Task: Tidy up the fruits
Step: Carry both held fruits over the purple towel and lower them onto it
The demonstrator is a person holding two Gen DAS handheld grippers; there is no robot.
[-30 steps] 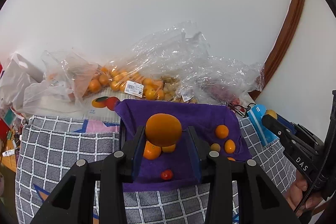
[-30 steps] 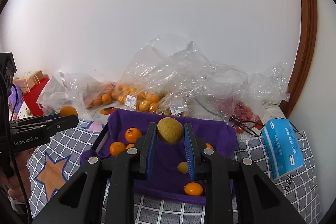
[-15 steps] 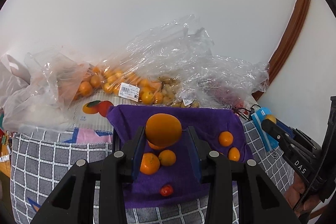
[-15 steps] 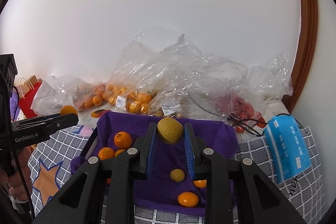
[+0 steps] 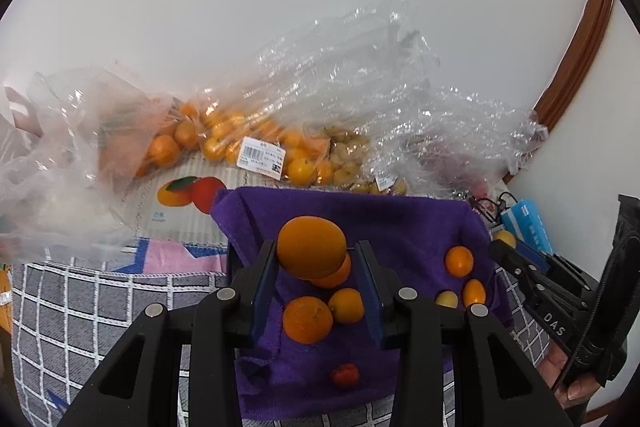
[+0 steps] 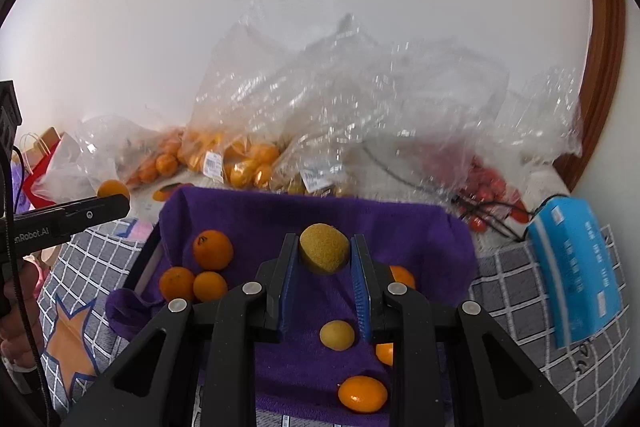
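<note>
The left tongs (image 5: 316, 267) are closed on a large orange (image 5: 311, 247), which sits between the blue pads, above the purple cloth (image 5: 400, 227) that lines a dark tray. The right tongs (image 6: 323, 267) are closed on a yellow-green rough fruit (image 6: 323, 253), also held above the same cloth. In the left wrist view, three smaller oranges (image 5: 307, 319) lie together on the cloth under the held orange, at about 6 o'clock from it, and a small red fruit (image 5: 344, 375) lies lower, near the front edge. At about 3 o'clock on the cloth there are more small orange and yellow fruits (image 5: 459, 261). The body of the other tongs at the right edge carries the letters "DAS" (image 5: 554, 323). In the right wrist view, the tongs at 9 o'clock carry the partly visible writing "nRobot.AI" (image 6: 30, 231). Behind the tray, at 12 o'clock, clear plastic bags (image 5: 280, 131) hold many oranges, with a white barcode label (image 5: 262, 158) whose text is too small to read. A white package printed with two fruits (image 5: 192, 191) lies under them. A blue packet (image 6: 576, 267) lies at 3 o'clock on the checked grey cloth (image 5: 100, 303) that covers the surface; its writing I cannot read.
</note>
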